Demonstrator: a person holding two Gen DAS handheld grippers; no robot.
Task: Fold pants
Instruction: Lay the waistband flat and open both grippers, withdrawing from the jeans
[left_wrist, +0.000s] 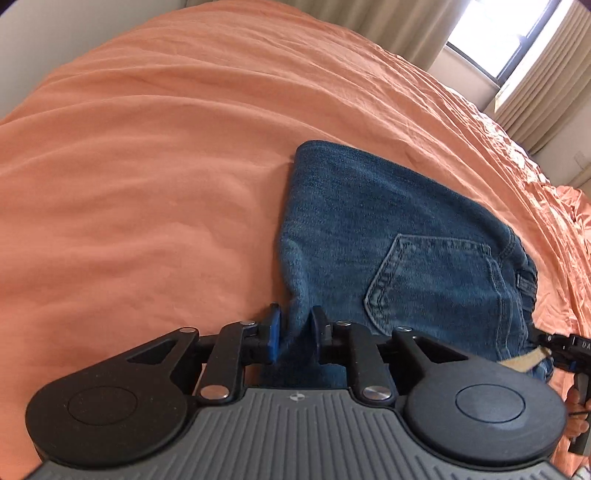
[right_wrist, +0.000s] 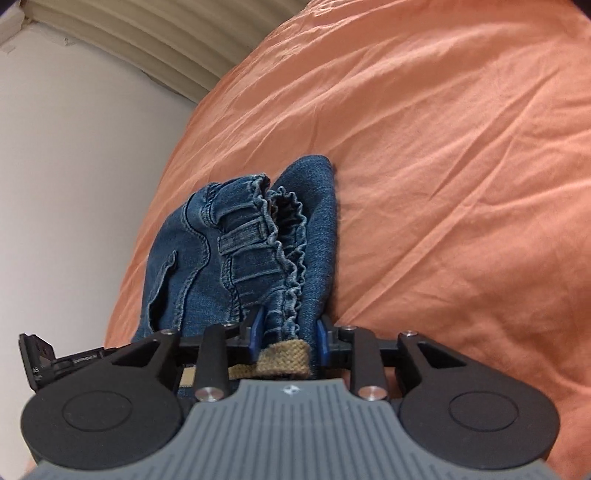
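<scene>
Your left gripper (left_wrist: 294, 334) has its jaws drawn in on a fold of the pants (left_wrist: 388, 251) at the near left corner of the bundle — the denim pinches up between the blue pads (left_wrist: 274, 334), so read it as gripping cloth. Your right gripper (right_wrist: 289, 334) sits at the other near corner, its jaws around the gathered elastic waistband (right_wrist: 284, 236) and a tan woven tab (right_wrist: 284, 360). There the pads stand a little apart with the cloth bunched between them, so you seem to hold it, though how firmly I cannot tell.

The pants lie on the bed, on the orange sheet (left_wrist: 147, 166), already doubled into a short stack. The back pocket (left_wrist: 428, 280) faces up, and the folded edge lies away from you. What matters for the move ahead is this: the bundle runs straight out ahead of both sets of jaws, and you hold its near edge at both ends, the two grippers side by side and near each other. Neither hand is nearer — each has its own corner.

I judge another fold would carry the near edge forward over the far one, both hands travelling together so the layers stay square.

No container shows in either view — only bed, wall, curtains (right_wrist: 147, 40) and a window (left_wrist: 495, 37).
</scene>
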